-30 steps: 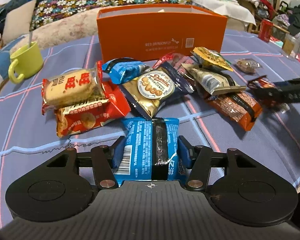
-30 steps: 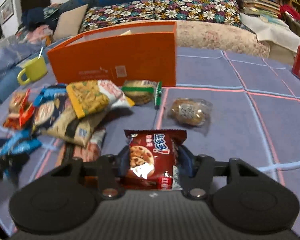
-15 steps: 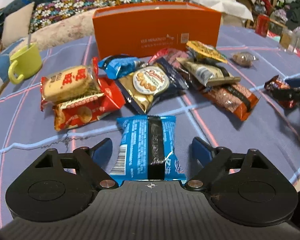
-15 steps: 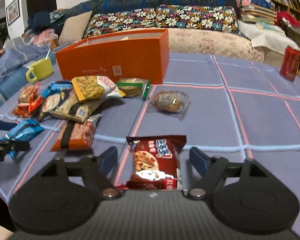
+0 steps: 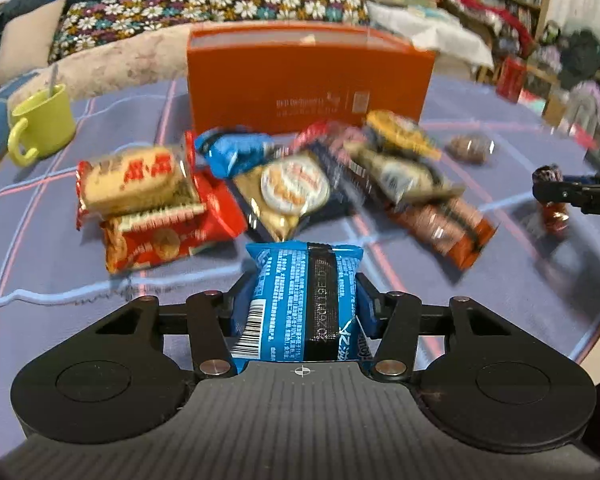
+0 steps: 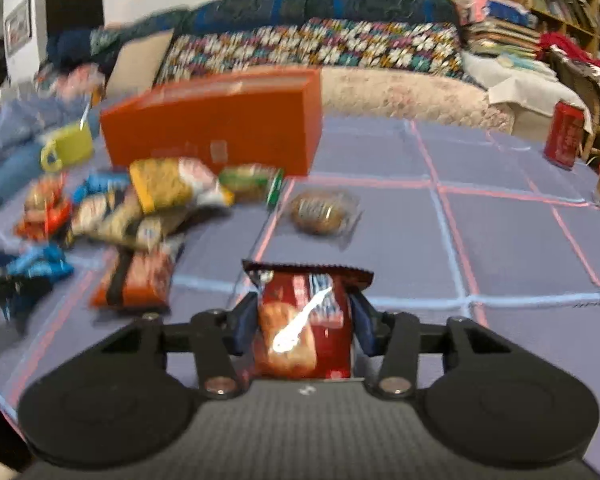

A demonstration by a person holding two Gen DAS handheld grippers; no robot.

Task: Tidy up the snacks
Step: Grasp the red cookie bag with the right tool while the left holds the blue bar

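My left gripper [image 5: 304, 304] is shut on a blue snack packet [image 5: 300, 300] and holds it above the cloth. My right gripper [image 6: 304, 312] is shut on a red cookie packet [image 6: 304, 320]; it also shows at the right of the left wrist view [image 5: 552, 200]. An open orange box [image 5: 308, 84] stands upright behind a pile of snack packets [image 5: 284, 184]. The box also shows in the right wrist view [image 6: 216, 132], with the pile [image 6: 148, 208] in front of it.
A green mug [image 5: 44, 124] with a spoon stands left of the box. A clear-wrapped round cookie [image 6: 320, 212] lies apart to the right of the pile. A red can [image 6: 564, 136] stands far right. The purple checked tablecloth [image 6: 500, 240] ends close in front.
Both grippers were open half a second ago around their packets and have now shut on them. Both views are blurred from motion.
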